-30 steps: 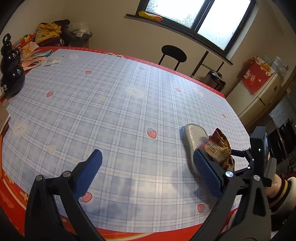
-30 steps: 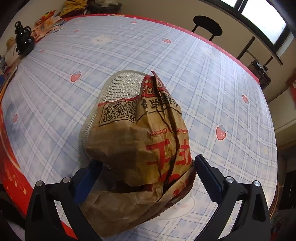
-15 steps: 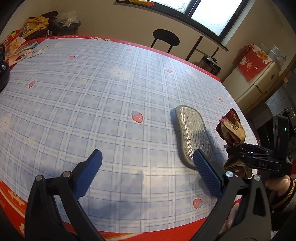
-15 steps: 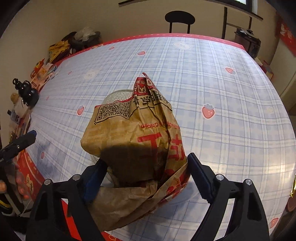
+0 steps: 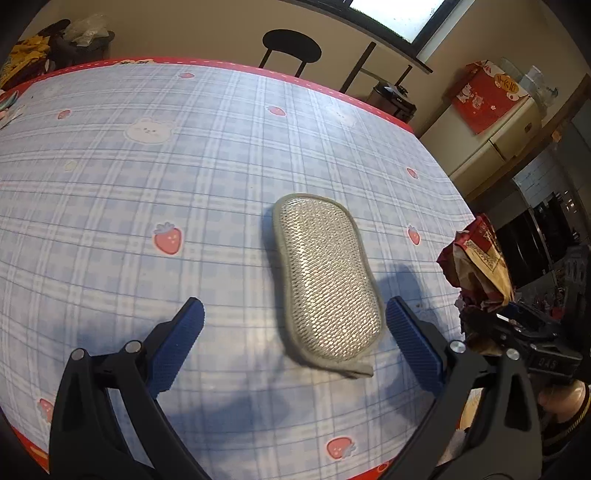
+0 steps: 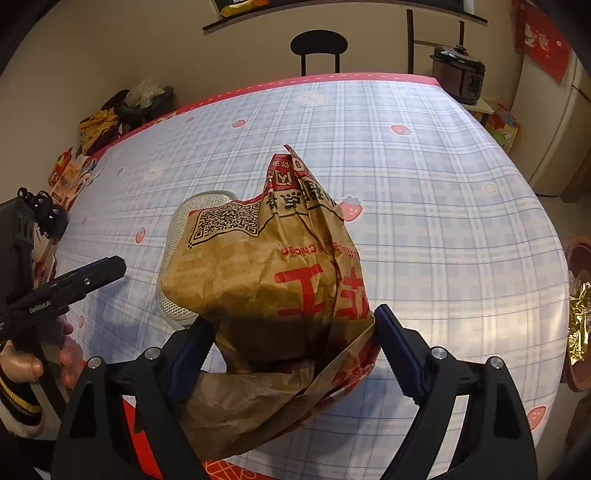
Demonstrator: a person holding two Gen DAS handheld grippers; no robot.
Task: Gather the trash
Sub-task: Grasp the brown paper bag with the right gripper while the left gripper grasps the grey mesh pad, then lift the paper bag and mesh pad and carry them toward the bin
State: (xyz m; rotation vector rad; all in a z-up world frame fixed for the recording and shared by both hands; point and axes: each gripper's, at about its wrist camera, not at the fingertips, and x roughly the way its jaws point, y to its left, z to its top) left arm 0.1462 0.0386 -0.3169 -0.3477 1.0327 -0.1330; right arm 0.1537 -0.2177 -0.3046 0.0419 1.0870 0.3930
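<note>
Gripping the crumpled paper bag (image 6: 273, 280), my right fingers (image 6: 291, 343) clamp its sides above the counter (image 6: 443, 221). My left fingers (image 5: 295, 343) hang released over the scouring pad (image 5: 325, 277), bag at three o'clock.

Daylight enters through the window (image 5: 399, 18) at the top of the left view, blown out to white. The room is otherwise dim and warm-toned. The tablecloth (image 5: 147, 192) carries soft dark shadows near its close edge, and in the right view a pale sheen on its right side. The bag (image 6: 273, 266) is shaded on its underside. Both views bend strongly at the rim, with black corners. Focus is mostly sharp; distant clutter looks soft.
</note>
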